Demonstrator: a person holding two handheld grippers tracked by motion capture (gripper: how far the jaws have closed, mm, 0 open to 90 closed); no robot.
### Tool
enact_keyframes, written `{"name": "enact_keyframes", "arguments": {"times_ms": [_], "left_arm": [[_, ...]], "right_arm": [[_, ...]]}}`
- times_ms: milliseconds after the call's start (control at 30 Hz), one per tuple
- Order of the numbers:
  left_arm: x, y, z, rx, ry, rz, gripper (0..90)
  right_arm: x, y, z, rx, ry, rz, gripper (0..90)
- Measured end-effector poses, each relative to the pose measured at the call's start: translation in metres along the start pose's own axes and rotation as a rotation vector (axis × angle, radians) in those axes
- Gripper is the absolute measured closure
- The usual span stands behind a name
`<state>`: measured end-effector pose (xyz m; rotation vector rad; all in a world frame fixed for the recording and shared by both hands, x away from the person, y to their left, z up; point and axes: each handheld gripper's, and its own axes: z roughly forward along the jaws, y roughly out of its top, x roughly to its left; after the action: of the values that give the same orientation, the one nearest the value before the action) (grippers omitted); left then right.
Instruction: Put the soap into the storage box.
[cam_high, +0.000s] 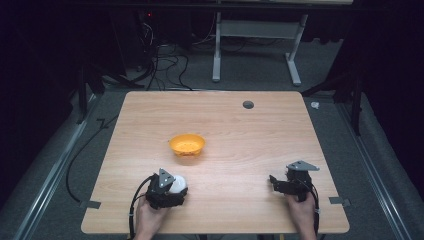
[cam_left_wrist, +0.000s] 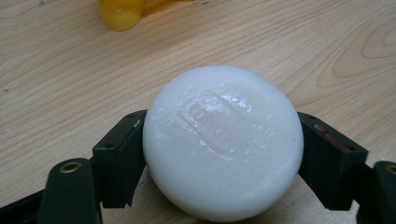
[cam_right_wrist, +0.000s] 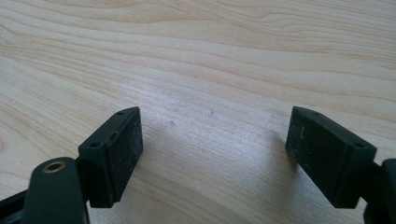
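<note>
A white rounded object (cam_left_wrist: 222, 140), smooth and glossy, sits between the two black jaws of my left gripper (cam_left_wrist: 219, 154), and both pads press its sides. From above, that white object (cam_high: 178, 183) shows at the near left of the table with the left gripper (cam_high: 167, 192) around it. An orange bowl (cam_high: 187, 144) stands mid-table, beyond the left gripper; its yellow-orange edge (cam_left_wrist: 121, 13) shows at the top of the left gripper view. My right gripper (cam_right_wrist: 212, 149) stands open over bare wood, at the near right of the table (cam_high: 292, 186).
The wooden table (cam_high: 240, 125) has a dark round grommet (cam_high: 248, 104) near its far edge. Behind it on the floor stand a white frame (cam_high: 255, 45) and loose cables (cam_high: 165, 65). Tape tabs mark the near corners.
</note>
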<state>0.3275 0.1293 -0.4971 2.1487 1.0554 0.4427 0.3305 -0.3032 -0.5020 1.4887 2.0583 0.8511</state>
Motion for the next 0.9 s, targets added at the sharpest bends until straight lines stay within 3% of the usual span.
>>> {"name": "enact_keyframes", "arguments": {"times_ms": [433, 900], "left_arm": [[0.001, 0.002, -0.003, -0.008, -0.025, -0.002, 24.4], [0.006, 0.019, -0.015, -0.036, -0.044, -0.013, 24.3]], "right_arm": [[0.0, 0.0, 0.0, 0.0, 0.0, 0.001, 19.7], [0.0, 0.0, 0.0, -0.001, 0.001, 0.0, 19.7]]}}
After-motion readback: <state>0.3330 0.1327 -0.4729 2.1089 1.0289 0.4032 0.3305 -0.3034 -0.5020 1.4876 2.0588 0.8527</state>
